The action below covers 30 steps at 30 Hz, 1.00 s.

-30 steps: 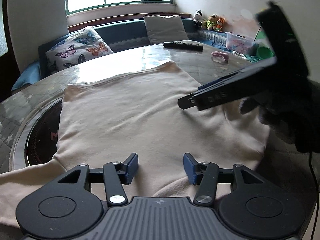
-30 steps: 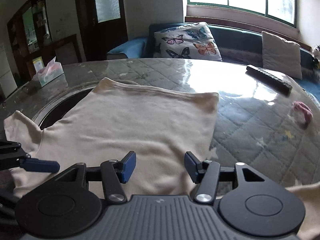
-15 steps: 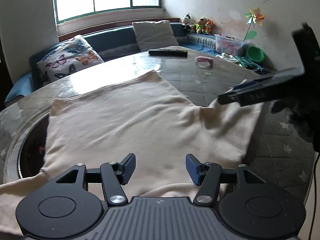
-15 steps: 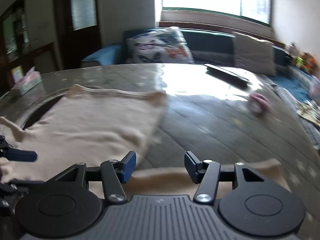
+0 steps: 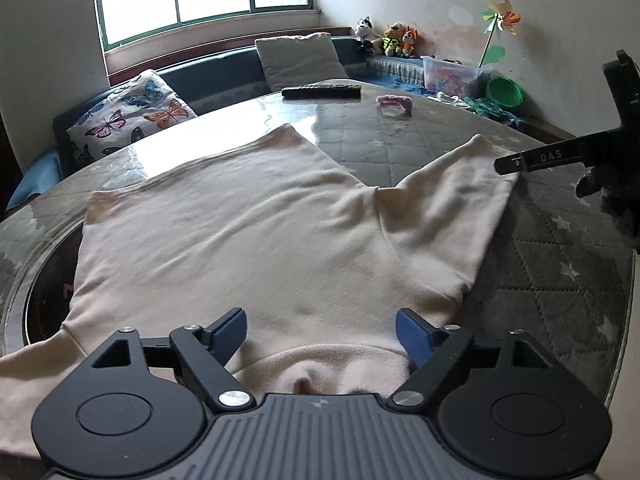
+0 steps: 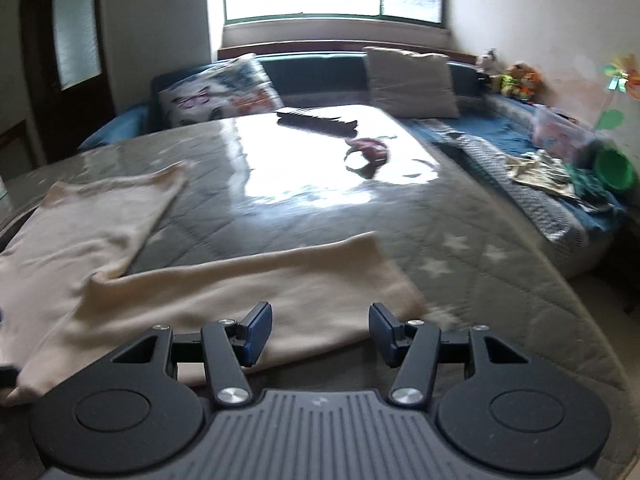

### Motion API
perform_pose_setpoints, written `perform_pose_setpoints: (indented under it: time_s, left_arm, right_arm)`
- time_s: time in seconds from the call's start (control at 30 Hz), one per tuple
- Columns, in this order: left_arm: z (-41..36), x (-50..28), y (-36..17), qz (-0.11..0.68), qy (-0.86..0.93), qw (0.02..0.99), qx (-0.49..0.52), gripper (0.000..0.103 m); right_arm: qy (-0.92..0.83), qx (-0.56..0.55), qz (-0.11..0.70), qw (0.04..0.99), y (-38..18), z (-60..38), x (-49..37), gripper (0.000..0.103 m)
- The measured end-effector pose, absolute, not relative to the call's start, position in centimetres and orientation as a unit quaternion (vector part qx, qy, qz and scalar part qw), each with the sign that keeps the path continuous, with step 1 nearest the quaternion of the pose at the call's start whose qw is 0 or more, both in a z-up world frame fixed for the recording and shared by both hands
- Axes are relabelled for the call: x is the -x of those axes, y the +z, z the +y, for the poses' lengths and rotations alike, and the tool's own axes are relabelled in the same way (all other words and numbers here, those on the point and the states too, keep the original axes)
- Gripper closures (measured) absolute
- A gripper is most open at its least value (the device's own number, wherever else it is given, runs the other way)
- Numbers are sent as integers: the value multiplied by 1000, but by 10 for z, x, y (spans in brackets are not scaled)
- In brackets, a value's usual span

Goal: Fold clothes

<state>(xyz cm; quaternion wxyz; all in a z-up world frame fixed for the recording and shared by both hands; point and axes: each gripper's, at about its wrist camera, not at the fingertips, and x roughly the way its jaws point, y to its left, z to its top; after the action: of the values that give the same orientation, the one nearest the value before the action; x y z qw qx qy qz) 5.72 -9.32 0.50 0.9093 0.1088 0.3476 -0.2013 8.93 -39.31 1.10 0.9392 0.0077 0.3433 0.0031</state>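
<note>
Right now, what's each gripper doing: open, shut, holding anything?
Left gripper: open, has just been opening, above the cream shirt collar, gripping nothing.
Right gripper: open, over the sleeve, holding nothing.

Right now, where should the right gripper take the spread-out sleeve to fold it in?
Grip the sleeve at its cuff end, coming in low from the outer side. It lies flat and straight out from the shirt body, so its free edge is easiest to pinch. The right gripper is open above it.
</note>
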Motion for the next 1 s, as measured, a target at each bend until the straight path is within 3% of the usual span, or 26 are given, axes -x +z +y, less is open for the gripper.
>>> perform_pose_setpoints:
  time_s: [0.27,0.37,0.53,0.63,1.0]
  left_arm:
    - [-90,-57,13,338,-193,916,-96,1]
    - [-89,-59,15,336,-188,918,-94,0]
    - [-91,-63,15,339,-179,919,-96,0]
    - [-92,-66,15,337,-173,920,-98,0]
    - [-105,-67,1,339,-183,914,-126,0]
  right_arm:
    - [-32,-36,337,940,4,-413,-91,50]
    - [-39,-41,333,941,3,-413,-92,59]
    - [-48,-37,326,944,3,-411,-94,86]
    - [-45,-47,319,946,6,-414,-92,94]
    - [-35,-58,299,952,28,-417,-81,96]
